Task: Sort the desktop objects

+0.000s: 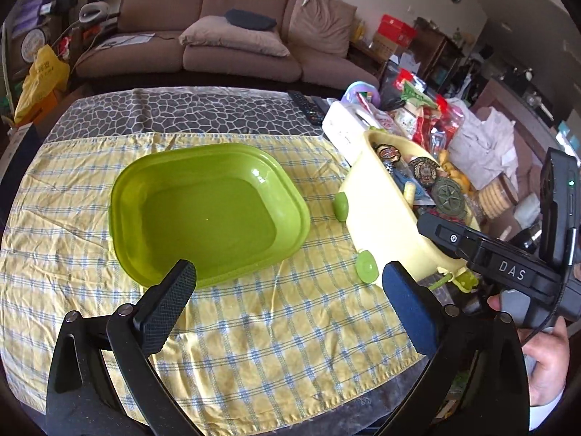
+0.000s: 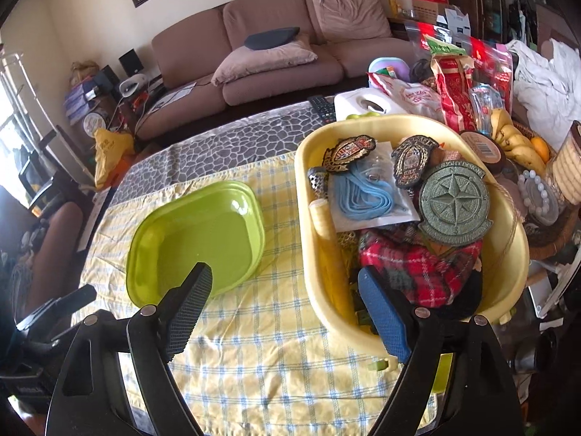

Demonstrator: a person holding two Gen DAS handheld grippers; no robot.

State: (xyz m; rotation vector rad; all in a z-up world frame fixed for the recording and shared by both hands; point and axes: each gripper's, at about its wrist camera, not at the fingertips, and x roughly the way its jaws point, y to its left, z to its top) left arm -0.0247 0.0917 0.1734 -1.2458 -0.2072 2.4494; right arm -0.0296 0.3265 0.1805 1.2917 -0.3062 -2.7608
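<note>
Yellow checked cloth (image 1: 254,327), wrinkled, covers the table's near half. On it I see a glossy green rounded-rectangular tray (image 1: 207,210) (empty), long axis toward the far right corner. The pale yellow plastic tub (image 2: 410,225) at the right edge holds embroidered patches. My left gripper (image 1: 287,290) and right gripper (image 2: 287,298) gape, grasping nothing.

Left gripper (image 1: 287,305) and right gripper (image 2: 287,312) both gape wide, nothing between them
</note>
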